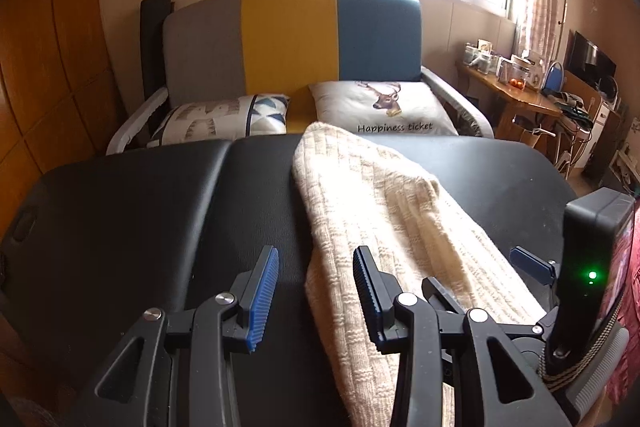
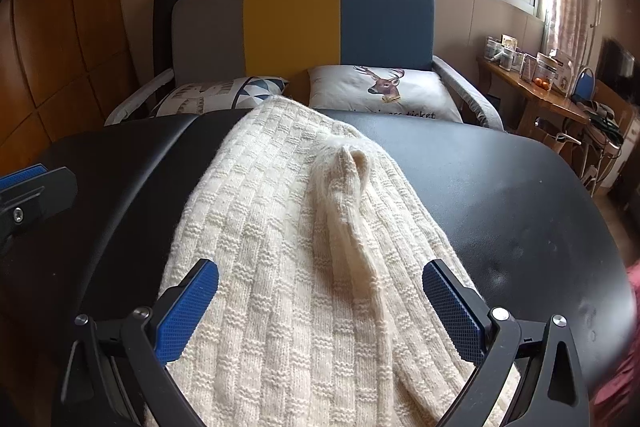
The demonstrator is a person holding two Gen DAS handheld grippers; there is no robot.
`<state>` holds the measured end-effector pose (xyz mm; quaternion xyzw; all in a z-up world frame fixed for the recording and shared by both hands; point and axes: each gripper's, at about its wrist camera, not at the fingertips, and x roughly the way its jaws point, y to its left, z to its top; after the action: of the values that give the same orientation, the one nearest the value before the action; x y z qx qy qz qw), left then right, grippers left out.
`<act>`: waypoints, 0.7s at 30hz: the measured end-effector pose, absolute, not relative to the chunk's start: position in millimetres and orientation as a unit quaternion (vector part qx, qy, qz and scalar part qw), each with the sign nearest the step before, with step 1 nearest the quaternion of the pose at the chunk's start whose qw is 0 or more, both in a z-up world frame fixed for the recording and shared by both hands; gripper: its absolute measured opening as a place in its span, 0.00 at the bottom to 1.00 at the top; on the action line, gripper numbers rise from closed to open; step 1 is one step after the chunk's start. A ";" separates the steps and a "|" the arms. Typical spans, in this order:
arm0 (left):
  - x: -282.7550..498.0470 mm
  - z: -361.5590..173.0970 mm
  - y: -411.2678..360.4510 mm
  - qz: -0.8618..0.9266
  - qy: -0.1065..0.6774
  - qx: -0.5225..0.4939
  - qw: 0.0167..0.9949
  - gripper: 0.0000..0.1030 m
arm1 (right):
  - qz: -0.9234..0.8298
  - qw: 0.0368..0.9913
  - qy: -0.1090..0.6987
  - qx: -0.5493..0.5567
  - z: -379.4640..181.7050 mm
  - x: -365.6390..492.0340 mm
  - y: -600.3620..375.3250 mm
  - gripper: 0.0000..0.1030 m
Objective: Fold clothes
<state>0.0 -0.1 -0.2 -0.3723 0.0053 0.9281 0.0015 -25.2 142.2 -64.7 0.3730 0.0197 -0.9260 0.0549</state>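
A cream knitted sweater lies lengthwise on a black padded table, with a sleeve folded along its middle. My right gripper is open and empty, its blue pads either side of the sweater's near part, just above it. In the left wrist view the sweater runs from the far edge toward the near right. My left gripper is open and empty over the sweater's left edge; its right pad is over the knit, its left over the bare table. The right gripper shows at its right.
Beyond the table stands a sofa with a grey, yellow and blue back and two cushions. A wooden wall is at the left. A cluttered wooden desk and a window are at the right. Red cloth shows at the near right.
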 end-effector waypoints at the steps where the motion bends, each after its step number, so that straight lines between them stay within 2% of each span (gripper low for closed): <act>1: -0.7 -3.1 -1.5 0.925 -0.001 -0.380 0.008 0.38 | -0.926 0.056 0.018 0.374 -64.8 -25.1 142.7 1.00; 9: -6.7 -27.8 -13.8 0.891 -0.064 -0.443 0.072 0.40 | -0.918 0.060 0.003 0.391 -76.1 -23.2 152.3 1.00; 10: -9.4 -37.6 -18.3 0.875 -0.104 -0.459 0.117 0.43 | -0.917 0.063 -0.002 0.394 -77.3 -22.8 154.9 1.00; 12: -16.6 -59.4 -23.4 0.828 -0.181 -0.496 0.190 0.43 | -0.913 0.073 -0.016 0.401 -77.2 -20.9 162.8 1.00; 18: -14.0 -75.7 -1.3 0.802 -0.183 -0.512 0.246 0.41 | -0.888 0.119 -0.145 0.420 -77.3 3.7 244.4 1.00; 21: -12.8 -83.8 9.8 0.788 -0.183 -0.520 0.274 0.42 | -0.863 0.108 -0.206 0.448 -91.1 24.2 291.0 1.00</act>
<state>-12.8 9.8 -83.8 -0.5197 -0.1834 0.7881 0.2742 24.2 291.0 -91.1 0.4485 -0.2061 -0.8630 0.1076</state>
